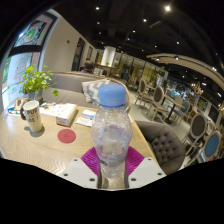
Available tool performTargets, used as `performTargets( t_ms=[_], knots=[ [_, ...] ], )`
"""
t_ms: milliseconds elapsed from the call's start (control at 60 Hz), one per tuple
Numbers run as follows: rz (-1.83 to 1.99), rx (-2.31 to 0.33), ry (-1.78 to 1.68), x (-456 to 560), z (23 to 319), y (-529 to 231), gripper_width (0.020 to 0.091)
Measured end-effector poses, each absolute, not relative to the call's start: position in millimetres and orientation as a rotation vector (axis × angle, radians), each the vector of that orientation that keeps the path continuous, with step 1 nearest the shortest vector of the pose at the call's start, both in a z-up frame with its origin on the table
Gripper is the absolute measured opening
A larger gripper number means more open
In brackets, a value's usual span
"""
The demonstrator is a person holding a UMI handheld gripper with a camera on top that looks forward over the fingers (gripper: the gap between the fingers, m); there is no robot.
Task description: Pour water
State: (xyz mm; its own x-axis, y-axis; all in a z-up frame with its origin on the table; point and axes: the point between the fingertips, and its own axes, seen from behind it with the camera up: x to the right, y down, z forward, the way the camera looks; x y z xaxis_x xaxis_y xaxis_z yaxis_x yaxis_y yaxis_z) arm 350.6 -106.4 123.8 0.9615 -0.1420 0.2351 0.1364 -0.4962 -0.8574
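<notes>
A clear plastic water bottle with a light blue cap stands upright between my fingers, its base hidden by them. My gripper is shut on the bottle, both magenta pads pressing its lower sides. It appears lifted above the wooden table. Beyond the fingers to the left, a white mug with dark markings stands on the table near a red round coaster.
A potted green plant stands behind the mug. A stack of papers or boxes lies mid-table. Grey chairs sit to the right of the table, with more café tables and chairs beyond.
</notes>
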Motion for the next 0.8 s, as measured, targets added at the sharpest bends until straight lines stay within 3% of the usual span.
performTargets(
  t_ms=[233, 367, 583, 800],
  knots=[
    [-0.764, -1.945, -0.321, 297.9, 210.1, -25.6, 0.0302],
    [-1.027, -1.833, -0.629, 248.6, 235.3, 22.5, 0.0301],
    [-1.424, -1.511, -1.166, 171.2, 236.8, 78.7, 0.0297],
    [-1.692, -1.295, -1.526, 138.9, 211.5, 103.2, 0.0299]
  ],
)
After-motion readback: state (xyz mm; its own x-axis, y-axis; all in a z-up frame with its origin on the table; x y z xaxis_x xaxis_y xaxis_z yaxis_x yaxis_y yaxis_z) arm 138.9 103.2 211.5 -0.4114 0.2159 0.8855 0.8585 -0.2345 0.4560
